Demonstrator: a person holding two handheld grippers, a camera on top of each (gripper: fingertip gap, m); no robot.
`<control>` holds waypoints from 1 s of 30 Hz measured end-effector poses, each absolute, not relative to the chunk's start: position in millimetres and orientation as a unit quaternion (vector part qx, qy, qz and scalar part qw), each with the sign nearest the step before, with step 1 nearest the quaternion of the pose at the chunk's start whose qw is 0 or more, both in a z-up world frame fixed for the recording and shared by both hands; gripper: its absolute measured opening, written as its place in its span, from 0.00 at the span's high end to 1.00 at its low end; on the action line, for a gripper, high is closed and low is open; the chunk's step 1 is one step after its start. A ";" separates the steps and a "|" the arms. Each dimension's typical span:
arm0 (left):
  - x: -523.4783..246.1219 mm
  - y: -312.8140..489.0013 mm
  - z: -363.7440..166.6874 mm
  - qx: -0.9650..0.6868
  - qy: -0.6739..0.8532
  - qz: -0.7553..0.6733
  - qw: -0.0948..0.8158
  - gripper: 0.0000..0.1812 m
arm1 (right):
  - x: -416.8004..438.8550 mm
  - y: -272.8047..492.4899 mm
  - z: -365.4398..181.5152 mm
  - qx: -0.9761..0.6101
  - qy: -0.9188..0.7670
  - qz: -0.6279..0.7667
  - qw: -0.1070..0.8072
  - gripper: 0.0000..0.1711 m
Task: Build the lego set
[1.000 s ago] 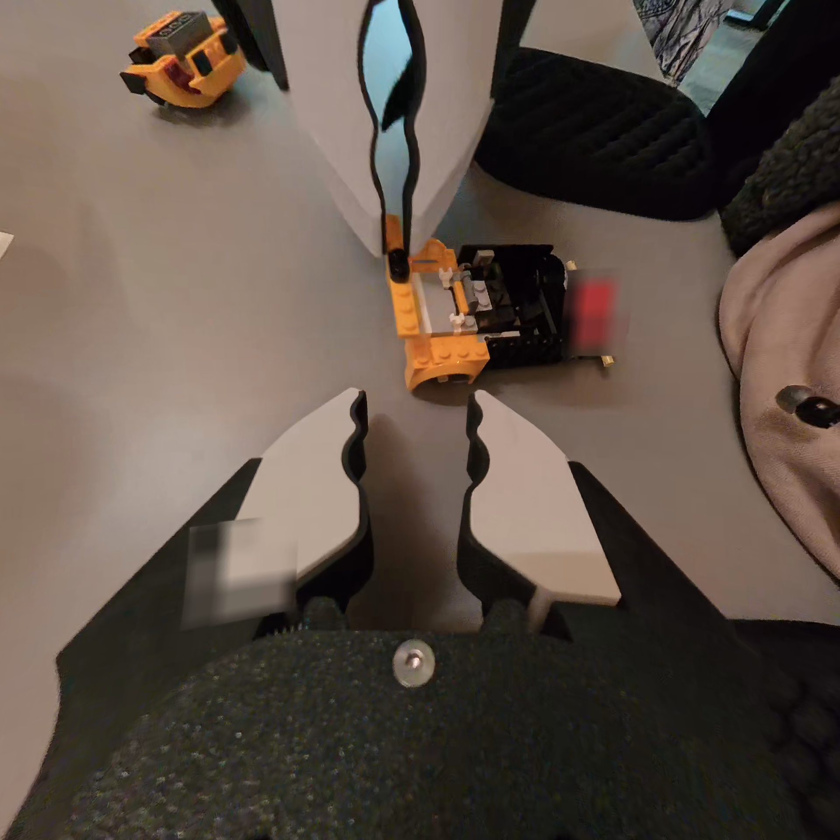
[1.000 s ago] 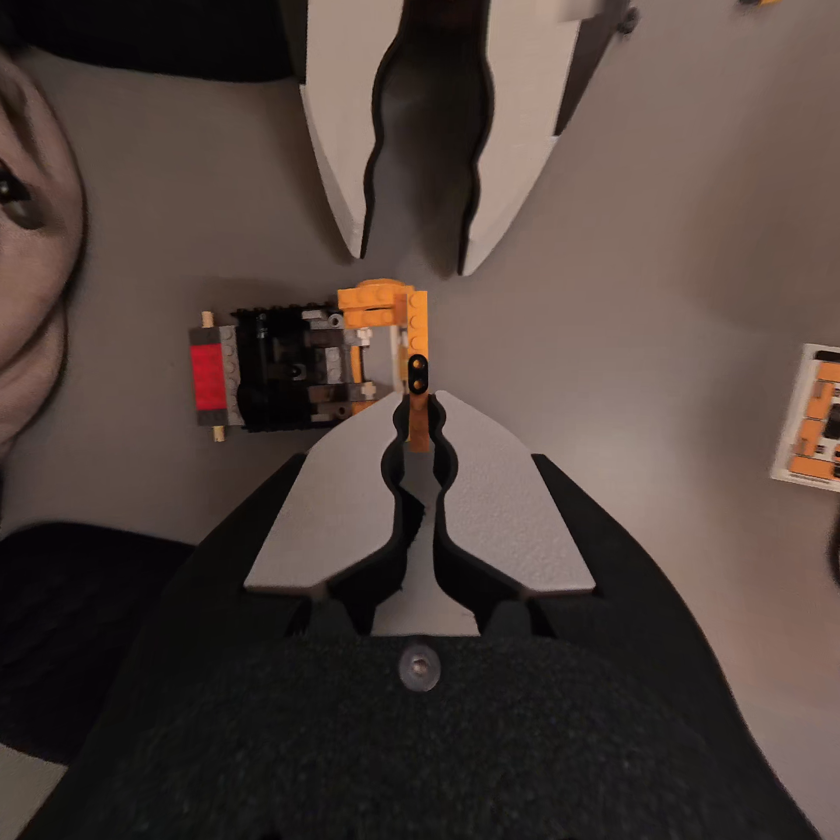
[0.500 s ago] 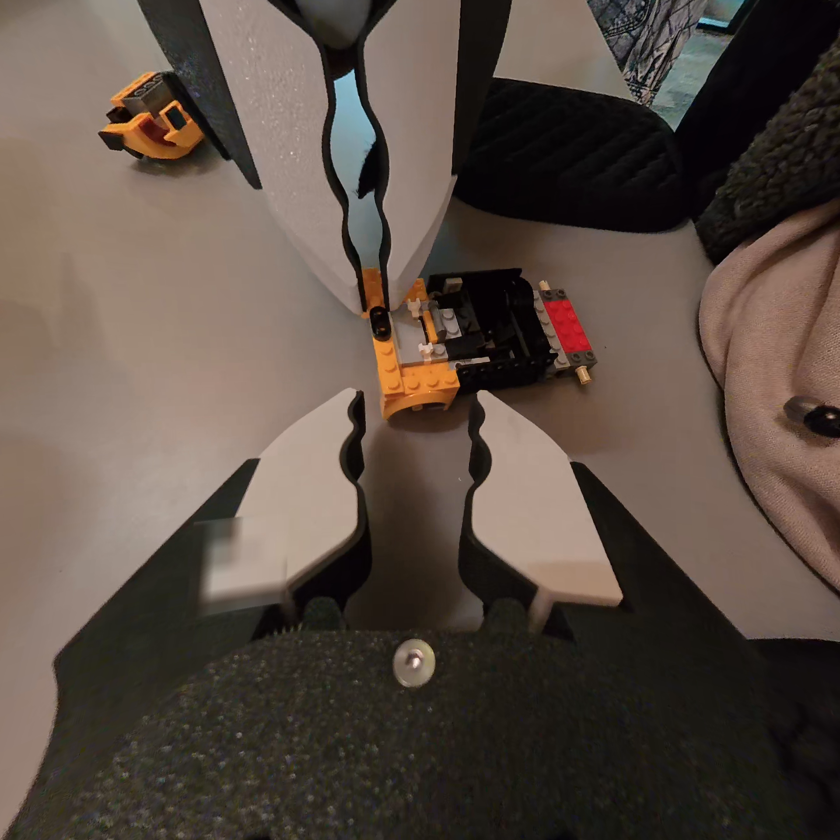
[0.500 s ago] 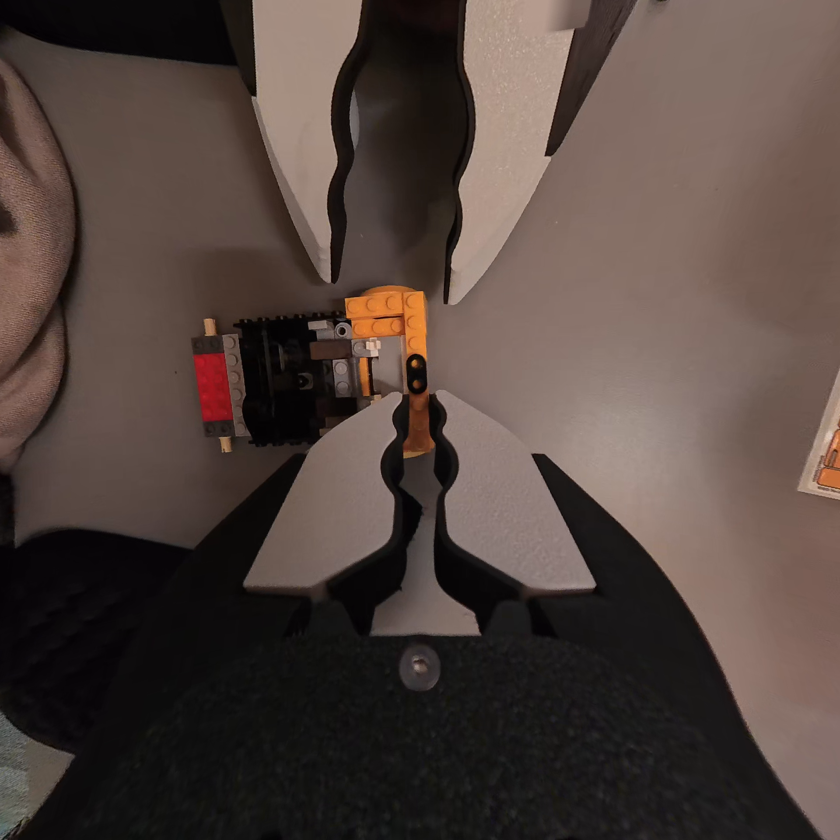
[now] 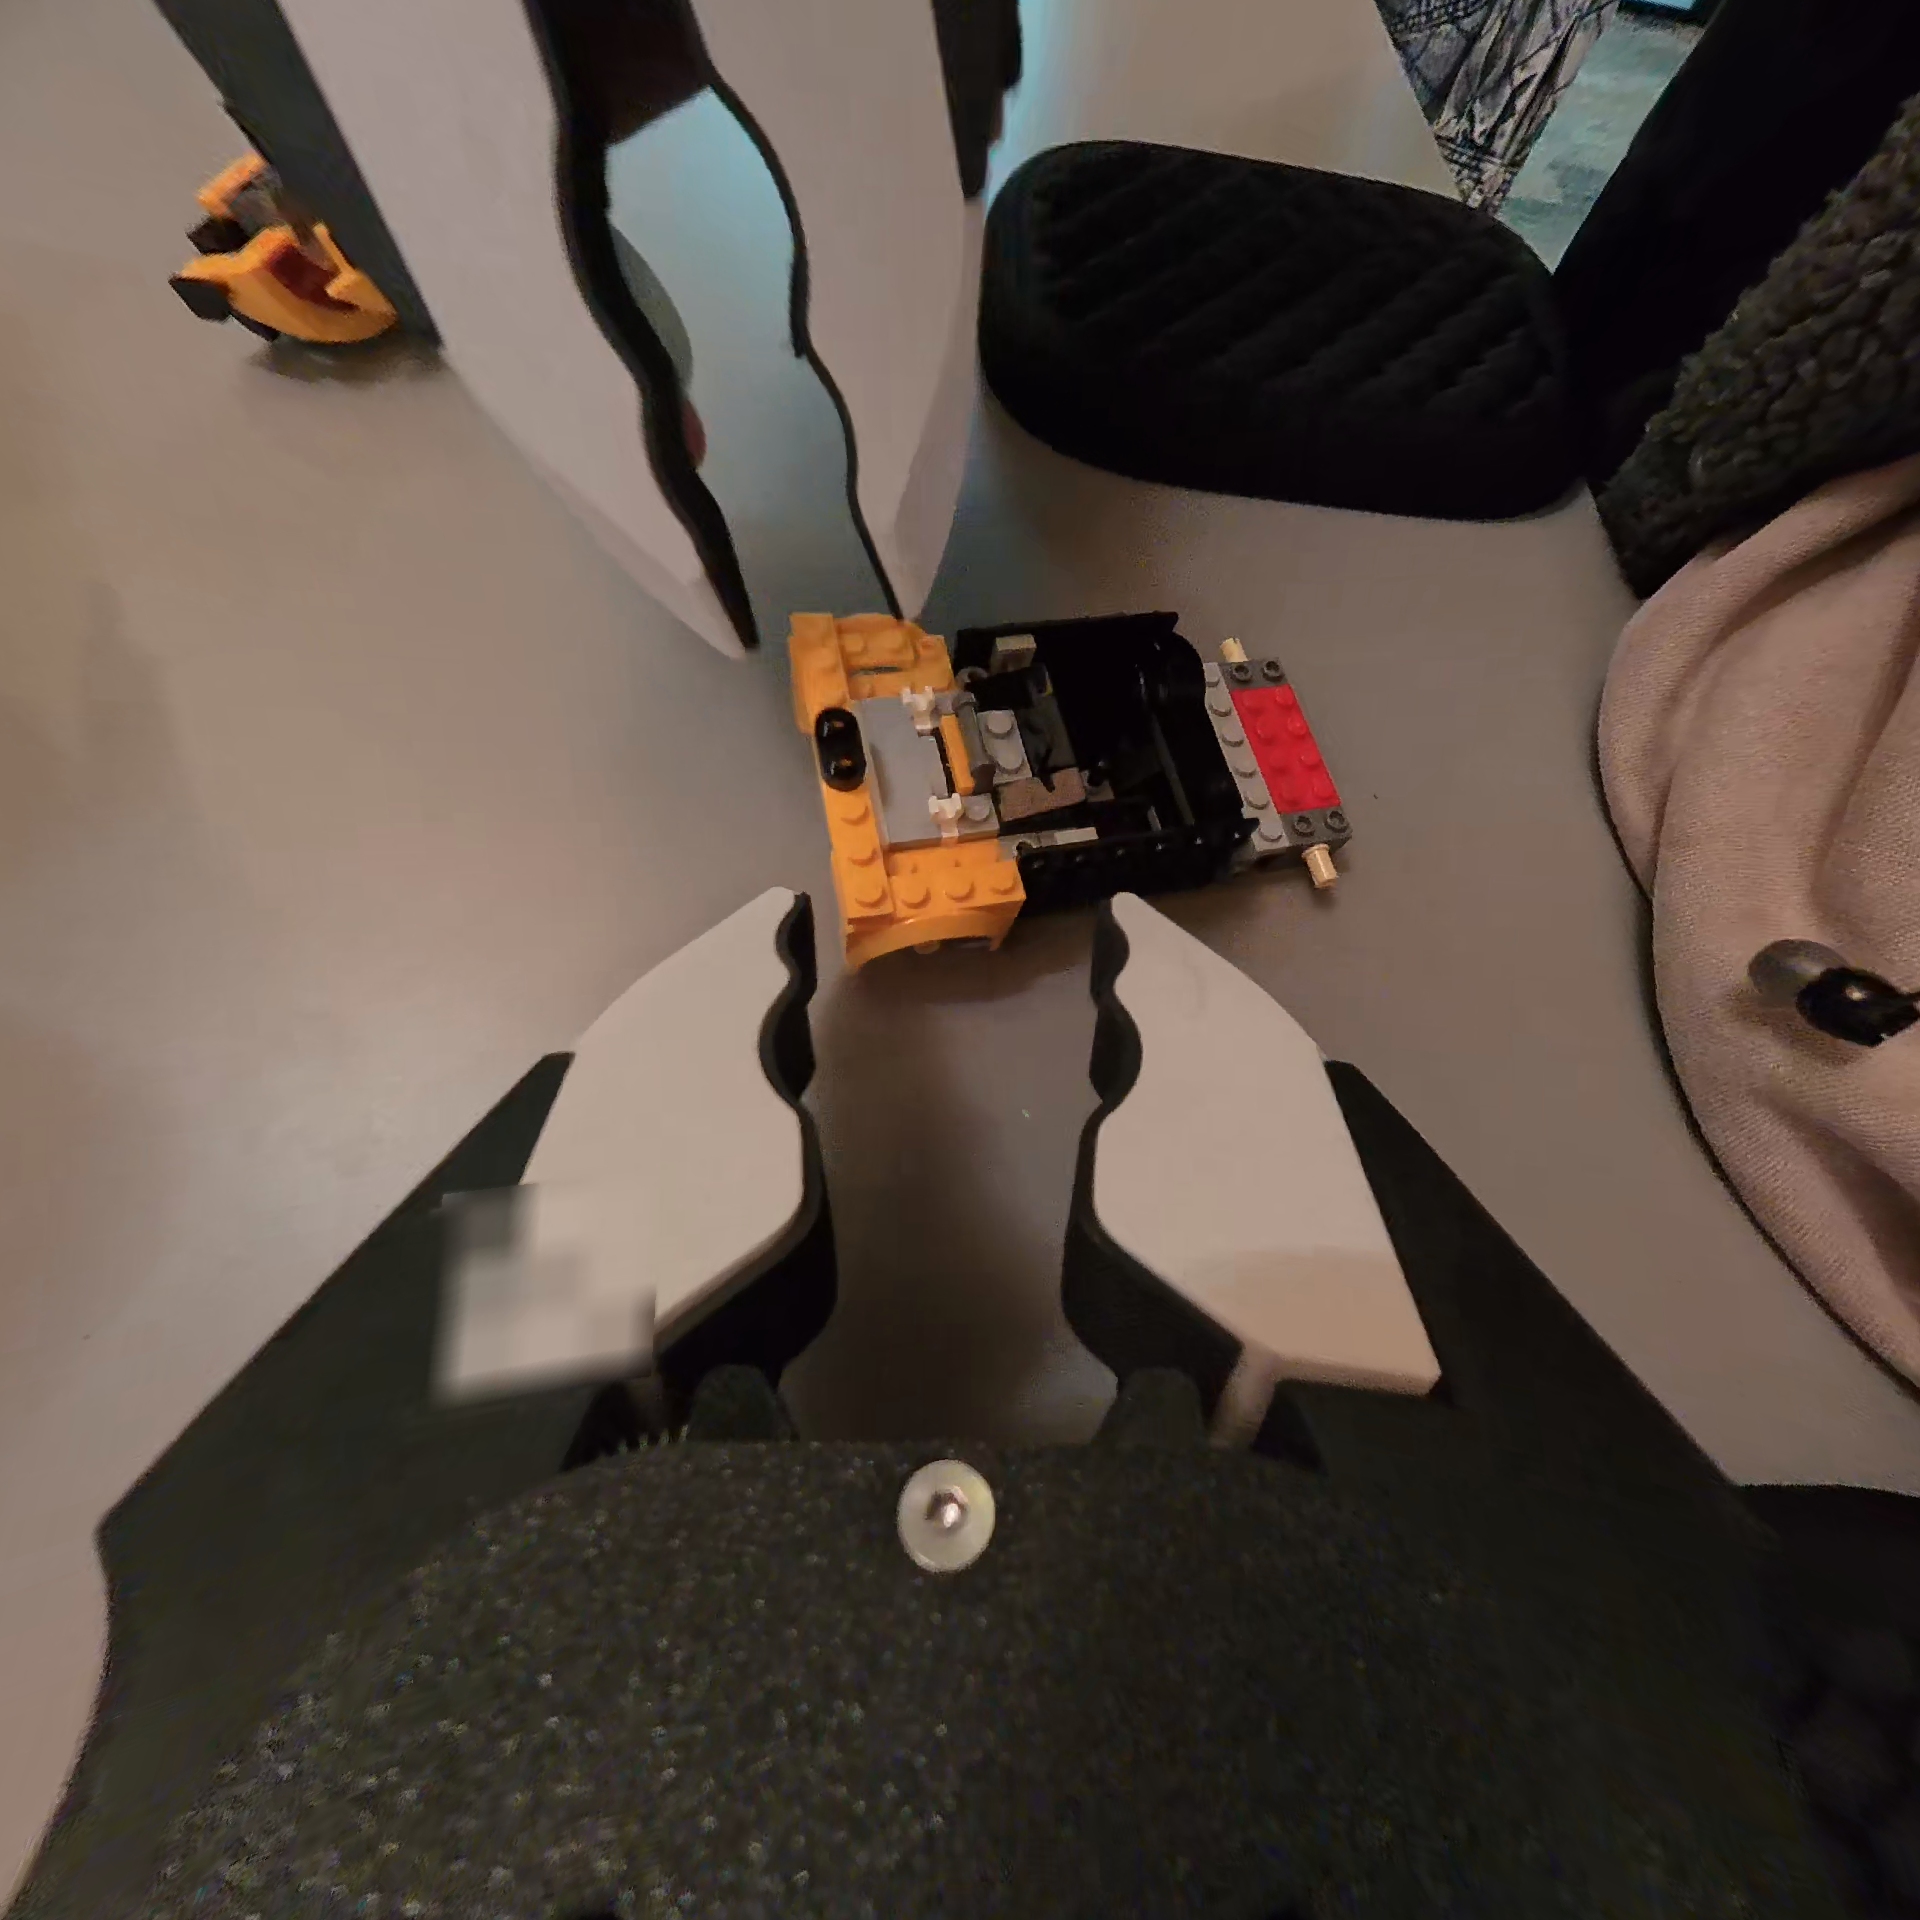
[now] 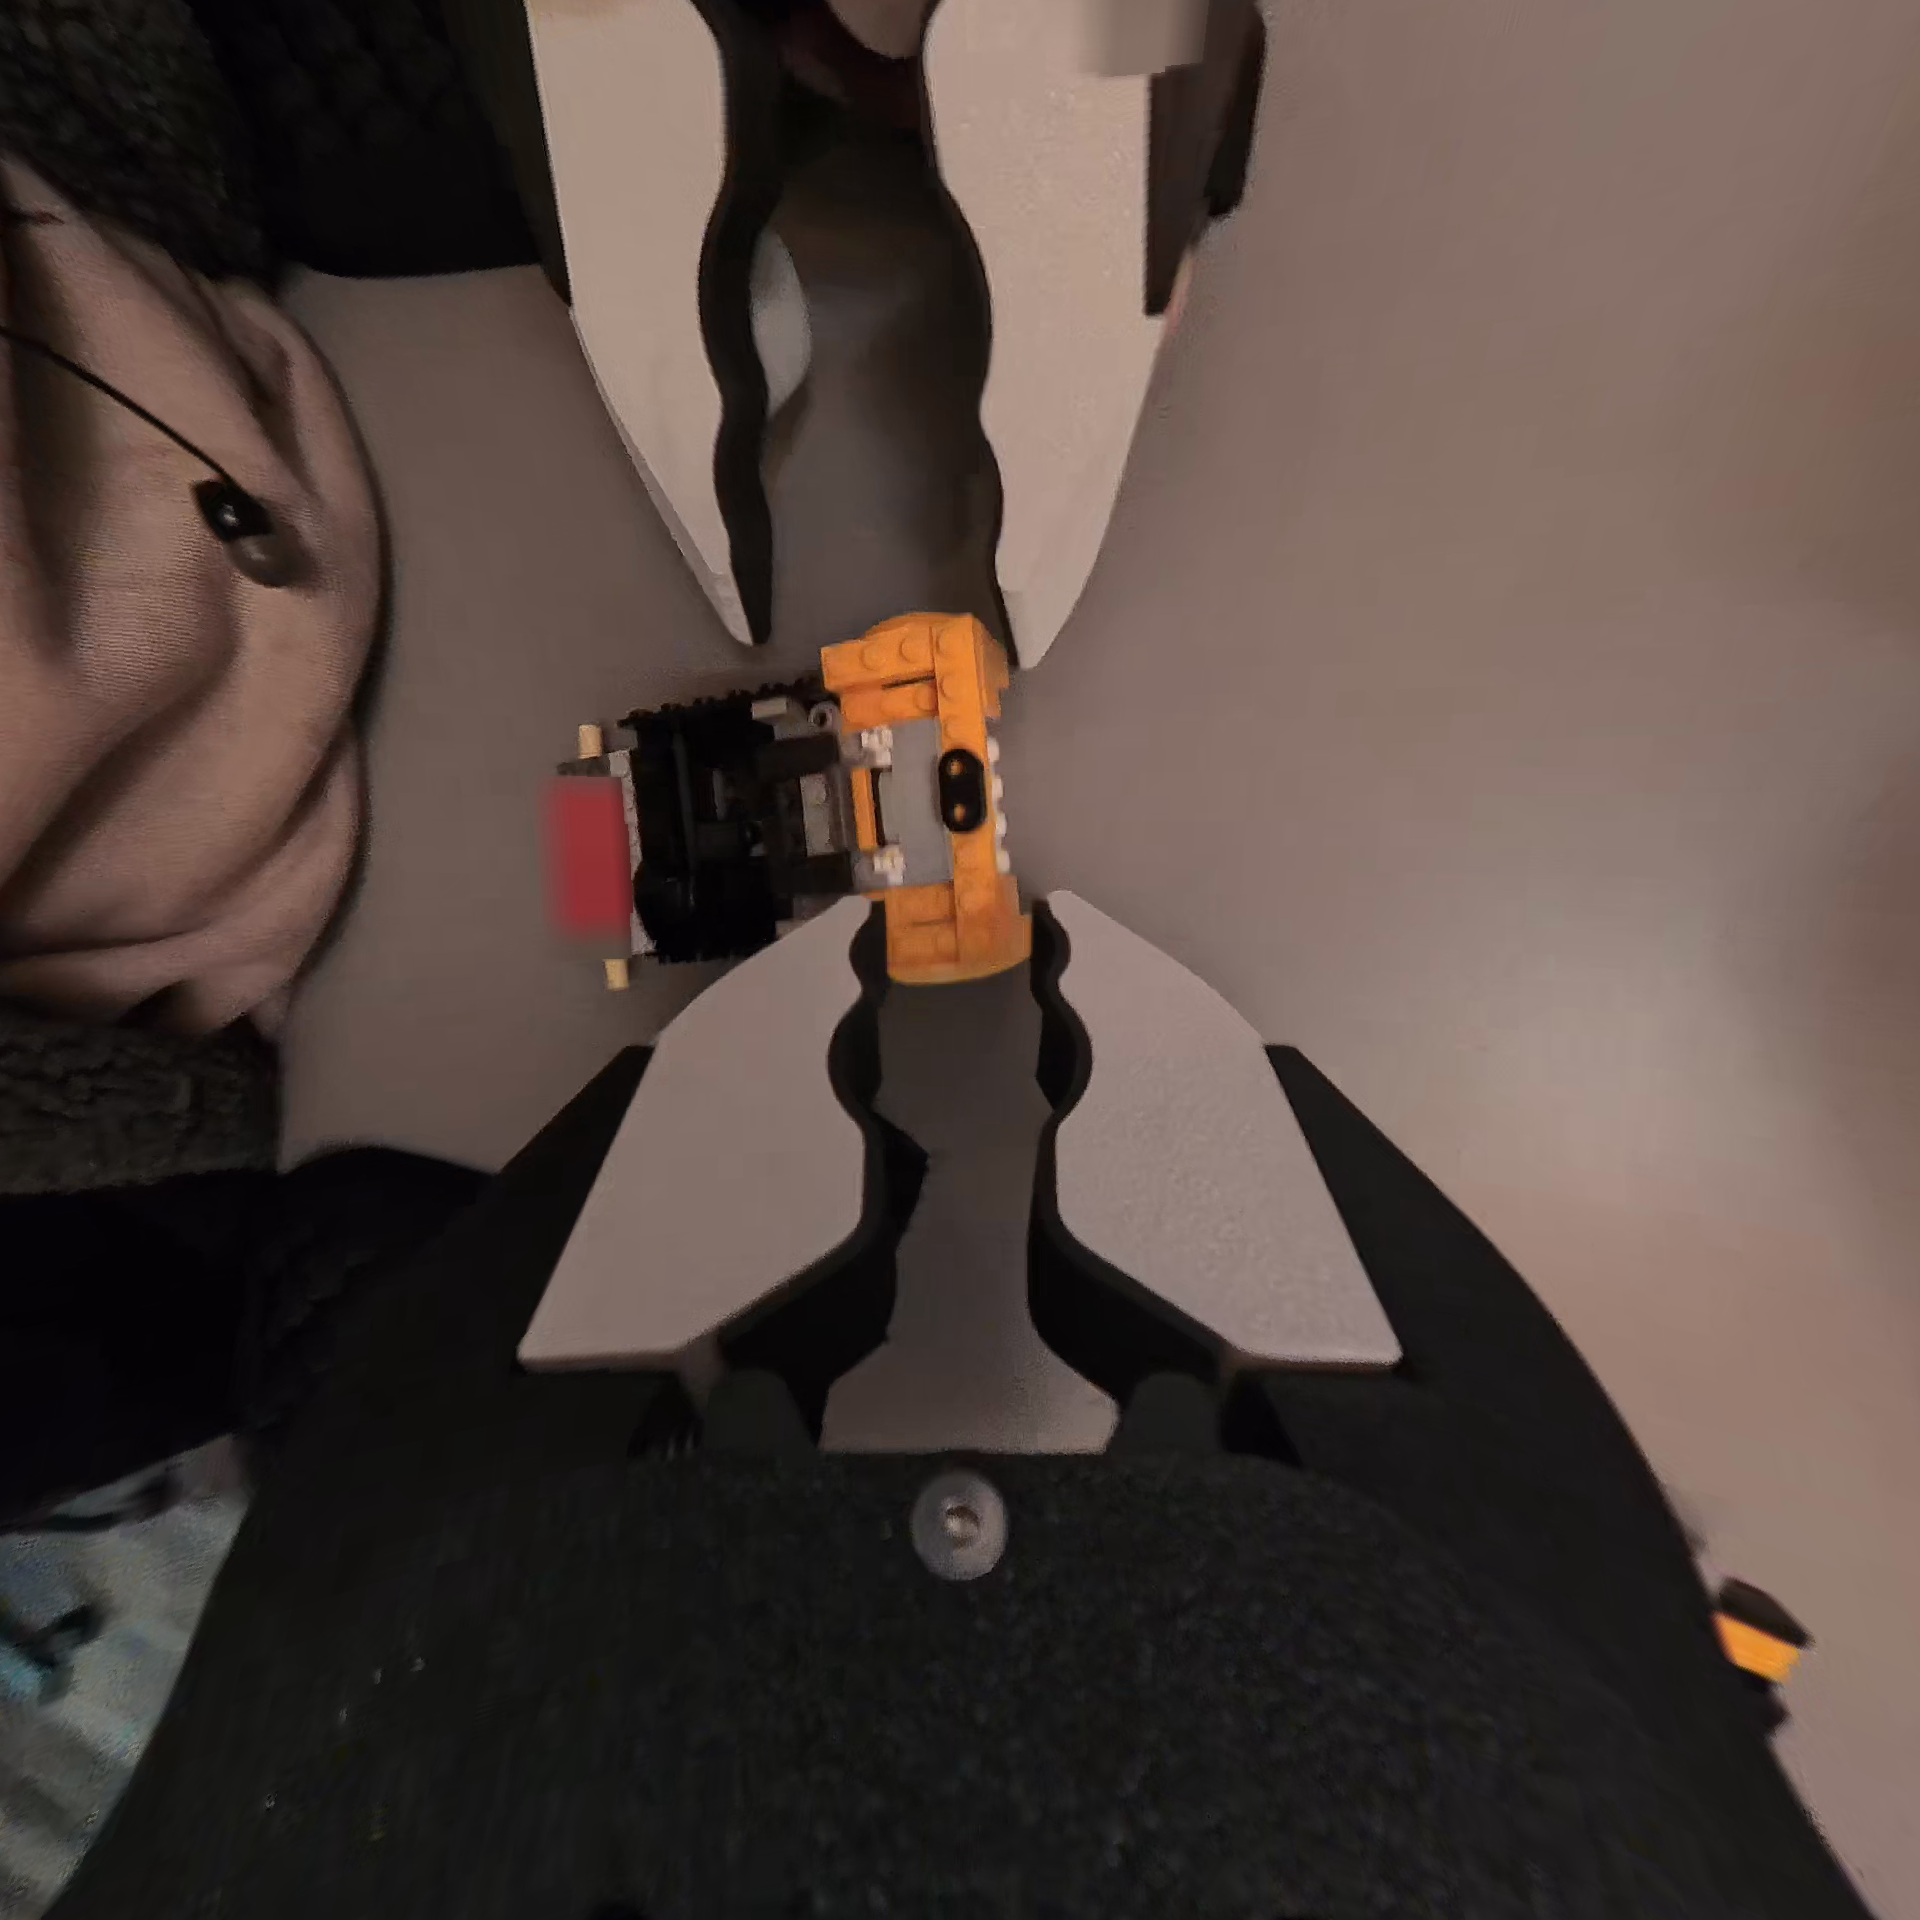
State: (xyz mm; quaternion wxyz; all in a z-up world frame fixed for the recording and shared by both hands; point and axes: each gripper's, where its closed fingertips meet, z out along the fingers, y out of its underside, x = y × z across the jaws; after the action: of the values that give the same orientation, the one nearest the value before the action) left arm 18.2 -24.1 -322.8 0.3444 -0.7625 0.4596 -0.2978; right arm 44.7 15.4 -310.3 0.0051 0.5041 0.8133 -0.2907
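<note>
The lego model [image 5: 1049, 769] lies on the grey table. It has an orange front, a black middle and a red plate at the rear. An orange strip with a black two-hole piece [image 5: 840, 746] sits across the front. My left gripper [image 5: 951, 914] is open and empty, its tips just short of the model's near orange corner. My right gripper [image 6: 951, 914] is open, and its tips flank the model's [image 6: 831, 810] other orange corner. It faces me in the left wrist view [image 5: 826, 623]. The left gripper [image 6: 888, 644] faces me in the right wrist view.
A small orange sub-build [image 5: 275, 281] stands at the far left, partly behind the right gripper. A black ribbed pouch [image 5: 1268, 332] lies beyond the model. A pinkish garment [image 5: 1766, 935] lies at the right. A small orange piece [image 6: 1756, 1642] lies by the right gripper's body. Some 6 cm of space lies between my two pairs of fingers. The small orange sub-build [image 5: 275, 281] sits 15 cm or so from the ends of my right fingers.
My right gripper has opened and let go of the orange strip, which now sits on the model's front. Both grippers have come closer to the model.
</note>
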 end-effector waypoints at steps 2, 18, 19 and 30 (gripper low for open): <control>19.1 -23.7 -326.7 -0.768 0.459 -0.292 0.339 0.71 | 50.4 22.2 -313.3 0.523 0.794 -0.308 0.037 0.81; 25.8 -19.5 -332.8 -0.751 0.513 -0.208 0.360 0.81 | 51.2 19.6 -303.3 0.539 0.727 -0.421 0.061 0.81; 26.3 -19.3 -330.7 -0.746 0.518 -0.201 0.367 0.81 | 51.0 19.1 -301.4 0.544 0.721 -0.423 0.071 0.80; 33.9 -22.8 -307.6 -0.691 0.570 -0.109 0.430 0.81 | 64.3 4.0 -287.7 0.583 0.651 -0.469 0.128 0.81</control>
State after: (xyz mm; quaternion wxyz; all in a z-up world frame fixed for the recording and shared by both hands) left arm 33.9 -22.8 -307.6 0.4305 -0.6913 0.5702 -0.1086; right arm 64.3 4.0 -287.7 0.1278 0.5829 0.6513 -0.4687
